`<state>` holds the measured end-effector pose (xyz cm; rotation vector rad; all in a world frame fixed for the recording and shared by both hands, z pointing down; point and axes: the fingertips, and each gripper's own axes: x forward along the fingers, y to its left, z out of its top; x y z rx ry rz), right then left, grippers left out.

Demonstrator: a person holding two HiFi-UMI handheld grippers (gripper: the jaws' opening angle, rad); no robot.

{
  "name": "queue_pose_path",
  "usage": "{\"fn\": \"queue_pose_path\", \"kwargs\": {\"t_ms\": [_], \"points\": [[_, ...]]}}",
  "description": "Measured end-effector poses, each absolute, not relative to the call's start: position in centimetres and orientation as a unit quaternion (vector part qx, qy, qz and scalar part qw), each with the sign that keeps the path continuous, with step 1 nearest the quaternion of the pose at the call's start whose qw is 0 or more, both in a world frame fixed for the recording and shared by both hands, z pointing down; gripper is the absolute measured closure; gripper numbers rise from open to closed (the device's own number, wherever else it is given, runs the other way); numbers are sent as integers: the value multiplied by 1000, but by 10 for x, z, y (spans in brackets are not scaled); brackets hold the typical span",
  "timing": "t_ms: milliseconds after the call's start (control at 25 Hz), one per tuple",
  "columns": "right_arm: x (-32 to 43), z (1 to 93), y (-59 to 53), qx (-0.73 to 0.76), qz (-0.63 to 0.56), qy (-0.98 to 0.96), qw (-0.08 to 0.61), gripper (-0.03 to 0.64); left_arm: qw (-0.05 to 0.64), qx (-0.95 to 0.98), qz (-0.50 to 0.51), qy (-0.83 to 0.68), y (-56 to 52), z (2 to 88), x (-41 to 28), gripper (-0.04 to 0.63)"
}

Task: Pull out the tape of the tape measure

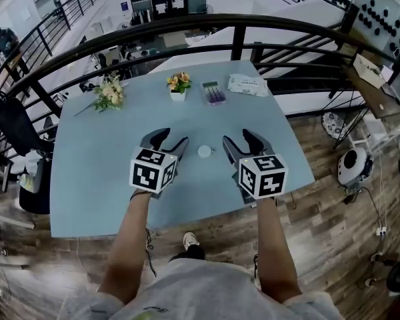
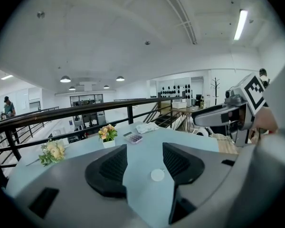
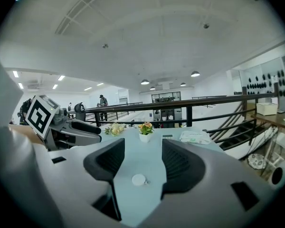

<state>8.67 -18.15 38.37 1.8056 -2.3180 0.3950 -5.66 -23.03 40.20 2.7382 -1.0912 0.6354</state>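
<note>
Beyond the far edge of a wide pale blue rectangular table, a black curved metal railing. Above the near part of the tabletop, the left grey two-jaw gripper and the right grey two-jaw gripper, side by side and apart, both pointing away from the person. Jaws of each standing wide open, nothing between the ribbed black pads. Along the far side, a loose bunch of pale flowers, a flat white packet, a small white pot of orange flowers, a clear box with purple contents. On the bare surface between the two grippers, the small round white tape measure, lying flat, touched by neither.
</note>
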Motion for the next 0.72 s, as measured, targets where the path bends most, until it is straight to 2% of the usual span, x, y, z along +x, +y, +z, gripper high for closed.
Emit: {"fn": "queue_pose_path", "kwargs": {"t_ms": [720], "points": [[68, 386, -230, 639, 129, -752, 98, 388, 76, 925, 183, -324, -283, 410, -68, 360]]}}
